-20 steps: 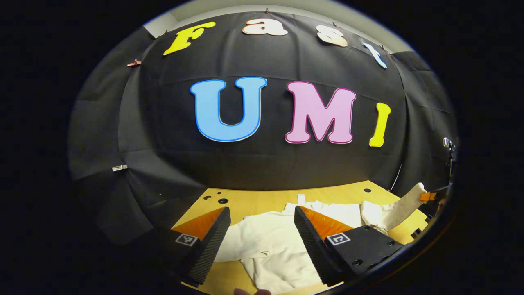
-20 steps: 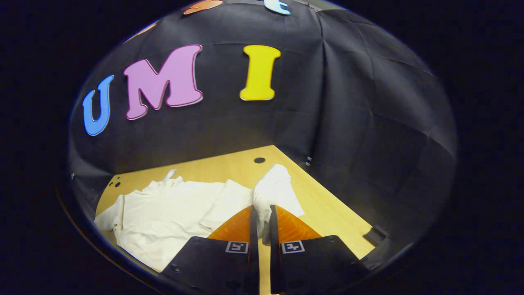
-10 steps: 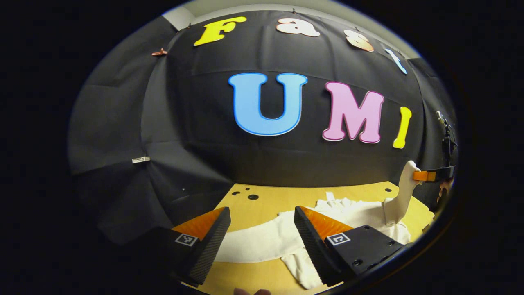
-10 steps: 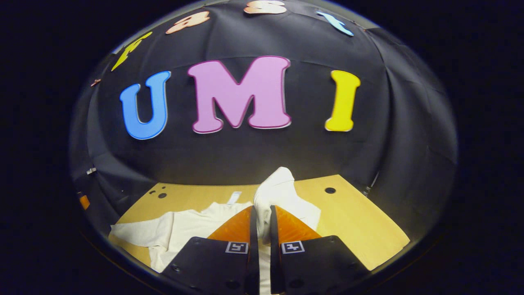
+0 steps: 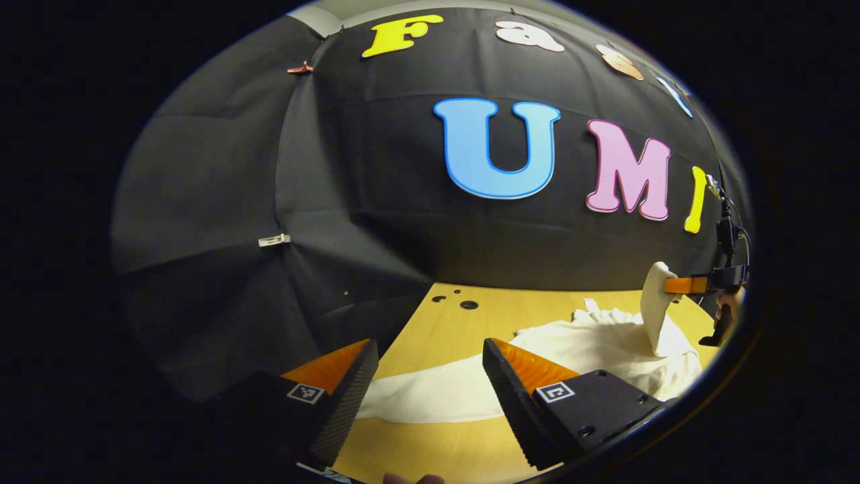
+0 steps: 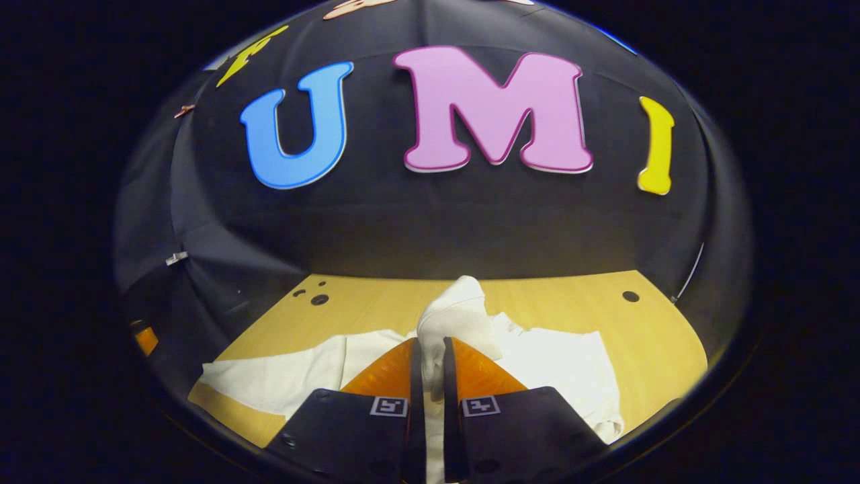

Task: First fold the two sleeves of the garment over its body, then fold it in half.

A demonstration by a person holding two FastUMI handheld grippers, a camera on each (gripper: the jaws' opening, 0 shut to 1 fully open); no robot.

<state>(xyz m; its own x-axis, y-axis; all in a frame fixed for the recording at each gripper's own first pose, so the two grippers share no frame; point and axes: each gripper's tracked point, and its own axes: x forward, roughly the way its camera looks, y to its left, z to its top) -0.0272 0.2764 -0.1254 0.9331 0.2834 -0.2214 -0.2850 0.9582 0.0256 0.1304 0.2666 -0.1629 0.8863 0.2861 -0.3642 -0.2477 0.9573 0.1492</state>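
A cream long-sleeved garment [image 6: 557, 366] lies on the wooden table [image 6: 571, 296]. My right gripper [image 6: 430, 344] is shut on the end of one sleeve [image 6: 457, 312], which stands up from its jaws above the body. In the left gripper view that gripper [image 5: 692, 286] hangs at the far right with the sleeve end [image 5: 655, 296] drooping onto the garment body [image 5: 605, 343]. My left gripper [image 5: 428, 346] is open and holds nothing. The other sleeve [image 5: 430, 396] lies flat on the table below the gap between its fingers; the same sleeve [image 6: 282, 380] stretches out to the left.
The black cloth wall rises straight behind the table's far edge. Small round holes [image 5: 468, 305] mark the table's far left corner, and another hole [image 6: 630, 296] sits at the far right. Bare wood [image 5: 470, 323] lies beyond the flat sleeve.
My right gripper has carried its sleeve end up and across, from the table's right side to over the garment body. My left gripper has swung left, toward the flat sleeve, still open.
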